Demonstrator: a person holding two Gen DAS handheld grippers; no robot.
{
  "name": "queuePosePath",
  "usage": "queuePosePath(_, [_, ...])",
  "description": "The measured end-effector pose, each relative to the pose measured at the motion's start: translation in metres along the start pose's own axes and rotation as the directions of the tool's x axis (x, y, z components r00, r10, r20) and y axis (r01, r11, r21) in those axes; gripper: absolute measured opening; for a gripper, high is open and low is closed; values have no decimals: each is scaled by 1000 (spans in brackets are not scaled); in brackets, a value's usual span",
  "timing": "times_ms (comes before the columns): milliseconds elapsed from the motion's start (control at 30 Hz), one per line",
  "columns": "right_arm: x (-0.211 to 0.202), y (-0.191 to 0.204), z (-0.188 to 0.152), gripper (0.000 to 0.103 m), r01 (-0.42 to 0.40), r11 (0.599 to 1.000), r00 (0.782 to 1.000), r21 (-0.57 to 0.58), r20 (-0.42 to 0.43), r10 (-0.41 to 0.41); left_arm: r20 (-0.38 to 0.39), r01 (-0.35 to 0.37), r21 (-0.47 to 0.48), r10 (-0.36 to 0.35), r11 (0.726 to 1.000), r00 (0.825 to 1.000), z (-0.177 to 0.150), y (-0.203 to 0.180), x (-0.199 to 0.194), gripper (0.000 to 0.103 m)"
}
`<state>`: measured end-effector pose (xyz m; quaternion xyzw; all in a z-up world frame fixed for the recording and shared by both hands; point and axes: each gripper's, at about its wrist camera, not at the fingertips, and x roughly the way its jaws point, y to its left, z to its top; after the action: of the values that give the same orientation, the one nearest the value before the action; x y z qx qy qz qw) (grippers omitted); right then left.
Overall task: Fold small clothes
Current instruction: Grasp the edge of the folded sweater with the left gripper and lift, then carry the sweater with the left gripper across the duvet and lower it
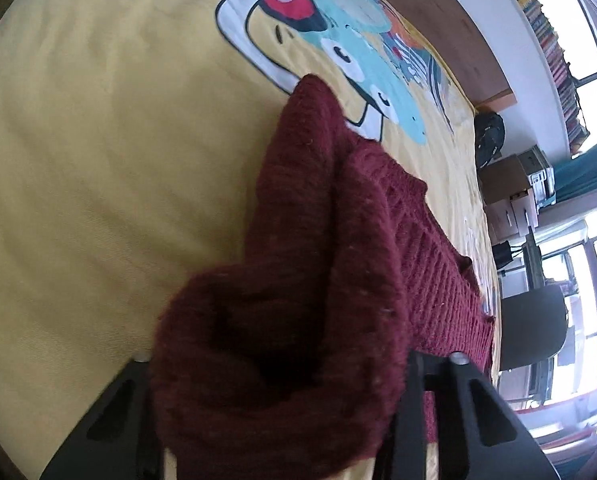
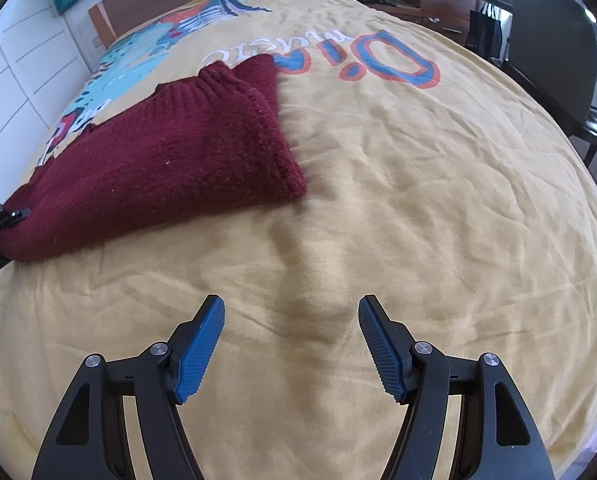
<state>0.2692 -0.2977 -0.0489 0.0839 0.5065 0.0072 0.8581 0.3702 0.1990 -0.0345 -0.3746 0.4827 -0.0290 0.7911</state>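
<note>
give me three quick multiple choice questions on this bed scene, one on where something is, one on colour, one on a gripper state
1. Where does the dark red knitted garment lie, seen from the right wrist camera?
A. to the left on the yellow printed bedspread
B. on the chair
C. between the right gripper's fingers

2. What colour are the right gripper's pads?
A. red
B. blue
C. white

3. What is the left gripper doing?
A. hanging open over bare bedspread
B. clamping one end of the knit
C. gripping a cable

Key: 1 A, the knit spreads over the spread's left part. 2 B, both ribbed pads show blue. 3 B, bunched knit fills the gap between its fingers.
</note>
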Motion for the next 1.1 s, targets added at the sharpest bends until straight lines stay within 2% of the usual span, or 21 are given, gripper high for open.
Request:
queuePosePath(33, [0, -1, 0, 71, -8, 1000, 1000, 5, 3, 8, 1, -10, 18, 10, 1000, 1000, 0, -6, -1, 22])
queuePosePath(133, [-2, -5, -2, 71, -22, 1000, 1000, 17, 7, 21, 14, -49, 74, 49, 996, 999, 0, -26, -6, 20])
queuePosePath(567, [-15, -44, -10, 71, -31, 997, 999, 72, 10, 30, 35, -150, 164, 146, 975, 989, -8, -76, -10, 18])
queuePosePath(1100, [-26, -91, -18, 71, -27, 995, 1000, 97, 10, 26, 25, -170, 262, 170, 950, 985, -26, -153, 7, 17])
